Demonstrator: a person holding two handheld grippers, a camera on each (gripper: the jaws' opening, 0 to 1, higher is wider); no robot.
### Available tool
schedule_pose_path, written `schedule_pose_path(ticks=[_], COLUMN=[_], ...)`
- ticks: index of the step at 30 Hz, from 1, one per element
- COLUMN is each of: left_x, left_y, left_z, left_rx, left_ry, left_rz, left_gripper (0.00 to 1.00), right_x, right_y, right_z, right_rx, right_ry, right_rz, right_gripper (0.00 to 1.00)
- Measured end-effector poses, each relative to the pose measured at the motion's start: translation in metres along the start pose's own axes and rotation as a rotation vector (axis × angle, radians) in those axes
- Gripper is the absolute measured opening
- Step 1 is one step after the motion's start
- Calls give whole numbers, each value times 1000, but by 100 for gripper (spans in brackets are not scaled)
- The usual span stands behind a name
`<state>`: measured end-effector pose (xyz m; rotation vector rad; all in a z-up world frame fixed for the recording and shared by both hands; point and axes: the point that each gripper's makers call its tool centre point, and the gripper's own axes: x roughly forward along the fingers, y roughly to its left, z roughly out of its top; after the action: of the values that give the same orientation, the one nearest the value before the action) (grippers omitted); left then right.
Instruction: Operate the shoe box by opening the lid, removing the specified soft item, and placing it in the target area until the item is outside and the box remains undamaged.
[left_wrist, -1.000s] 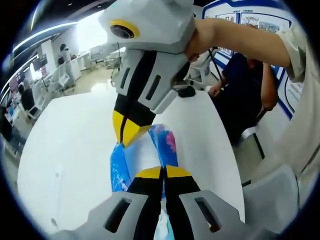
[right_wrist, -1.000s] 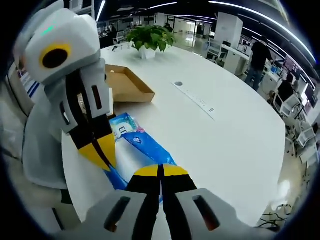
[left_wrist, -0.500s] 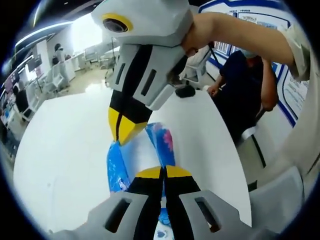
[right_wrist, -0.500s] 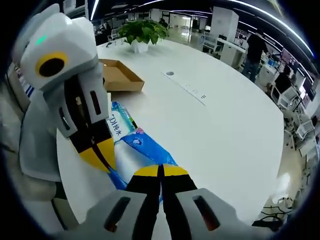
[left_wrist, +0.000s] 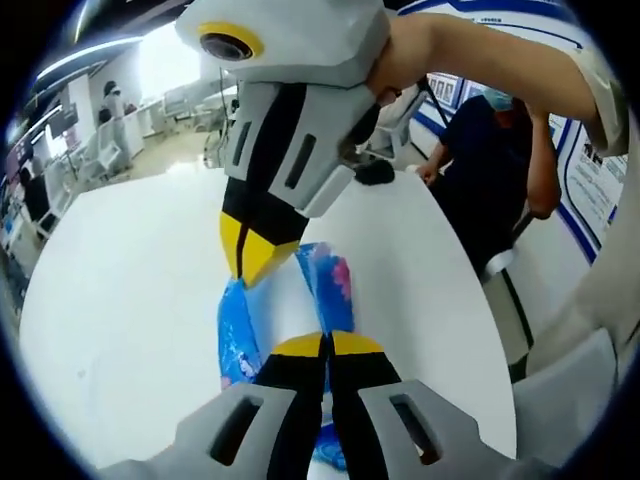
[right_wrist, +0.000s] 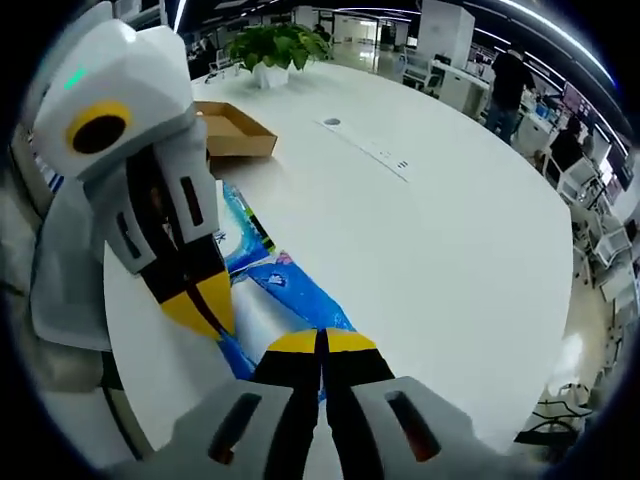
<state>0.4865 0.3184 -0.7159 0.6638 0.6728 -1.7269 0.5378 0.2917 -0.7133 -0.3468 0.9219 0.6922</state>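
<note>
I had both the left gripper (left_wrist: 325, 345) and the right gripper (right_wrist: 322, 342) clenched on the blue soft pack (right_wrist: 290, 290) above the white bench (right_wrist: 450, 230), the cardboard box (right_wrist: 232, 132) well apart.

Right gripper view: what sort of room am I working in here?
Probably an open-plan office or lab: a large white table with a potted plant, rows of desks behind, and ceiling strip lights.

The two grippers cover much of the blue packet (right_wrist: 285, 290), and its printed lettering is too small to read. The left gripper (right_wrist: 205, 305) hides the cardboard box's (right_wrist: 235, 135) near end.
</note>
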Motion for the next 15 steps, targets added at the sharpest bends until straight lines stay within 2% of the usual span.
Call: schedule_pose_path(ticks=[10,15], left_x=[17,19], left_y=[-2,-4], left_z=[-17,-22], left_rx=[-19,-29], left_ry=[26,31], left_rz=[-18,-23], left_gripper=[0,0], right_x=[18,24], right_y=[3,4], right_z=[-13,-16], right_rx=[6,9], right_ry=[24,26], right_rz=[19,22], right_gripper=[0,0])
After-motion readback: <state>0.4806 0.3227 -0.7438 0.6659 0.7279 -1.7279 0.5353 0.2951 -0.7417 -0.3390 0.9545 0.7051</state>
